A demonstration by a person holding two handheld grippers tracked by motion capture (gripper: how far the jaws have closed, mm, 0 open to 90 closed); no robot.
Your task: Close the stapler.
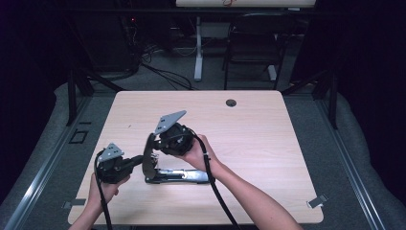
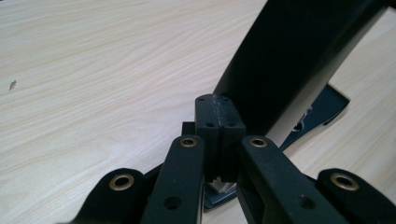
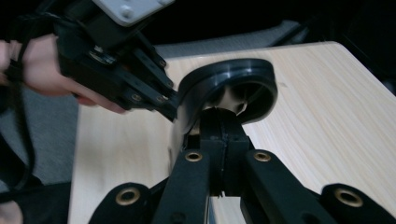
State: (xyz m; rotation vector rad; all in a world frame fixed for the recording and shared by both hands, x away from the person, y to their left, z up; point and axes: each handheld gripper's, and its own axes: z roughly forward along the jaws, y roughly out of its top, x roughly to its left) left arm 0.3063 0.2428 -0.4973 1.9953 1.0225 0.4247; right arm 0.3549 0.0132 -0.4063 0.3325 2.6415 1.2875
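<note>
Left gripper (image 1: 139, 160): jaws pressed together with no gap in the left gripper view, tips right against the raised black arm; whether anything is pinched between them cannot be told. Held low over the near-left of the table, pointing right.
Left gripper in right gripper view (image 3: 170, 105): tips meeting the outer edge of the black rounded head.
Right gripper (image 1: 152, 151): jaws closed, pads together in the right gripper view (image 3: 223, 140), tips tucked under the rim of the rounded head; actual grasp cannot be told. Tilted down and left, above the tool.
Left hand (image 1: 103, 191): around the left gripper body, at the near-left edge.
Right hand (image 1: 196, 153): around the right gripper body, forearm entering from the near right.
Long-arm stapler (image 1: 179, 176): grey metal base flat on the table, near centre, lengthwise left to right; black upper arm (image 2: 289, 60) swung up at its left end, standing steeply.
Rounded head (image 3: 224, 86): black, ring-shaped rim, top of the raised arm.
Table (image 1: 249, 129): light wood grain, grommet hole (image 1: 231, 102) near the far edge.
Chair (image 1: 251, 43): dark, beyond the far edge, on grey floor.
</note>
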